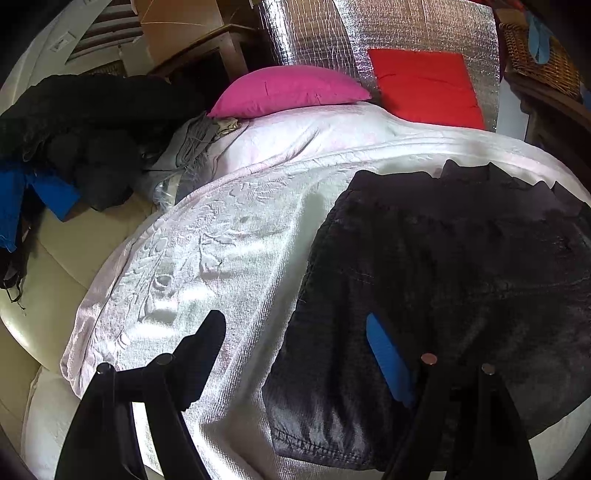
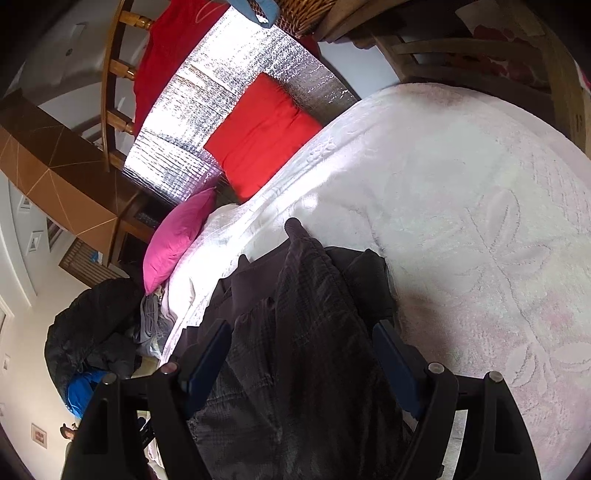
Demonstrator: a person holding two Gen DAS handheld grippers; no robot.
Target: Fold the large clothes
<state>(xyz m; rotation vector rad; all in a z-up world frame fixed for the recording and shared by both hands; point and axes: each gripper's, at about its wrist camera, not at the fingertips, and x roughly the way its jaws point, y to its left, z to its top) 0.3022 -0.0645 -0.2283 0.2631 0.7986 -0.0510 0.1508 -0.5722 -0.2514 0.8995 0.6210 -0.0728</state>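
Observation:
A dark grey-black garment (image 1: 443,280) lies spread on the white textured bedspread (image 1: 207,236). My left gripper (image 1: 295,339) is open just above the garment's left edge: its left finger is over the bedspread, its blue-padded right finger over the dark cloth. In the right wrist view the same garment (image 2: 295,332) is bunched into a ridge that runs between the fingers of my right gripper (image 2: 303,350). That gripper is open, its blue pads wide on either side of the cloth, on the bedspread (image 2: 480,221).
A pink pillow (image 1: 288,90) and a red cushion (image 1: 424,85) lie at the head of the bed against silver foil sheeting (image 1: 332,29). A pile of black and blue clothes (image 1: 66,140) sits at the left. A wicker basket (image 1: 539,59) and wooden furniture stand at the right.

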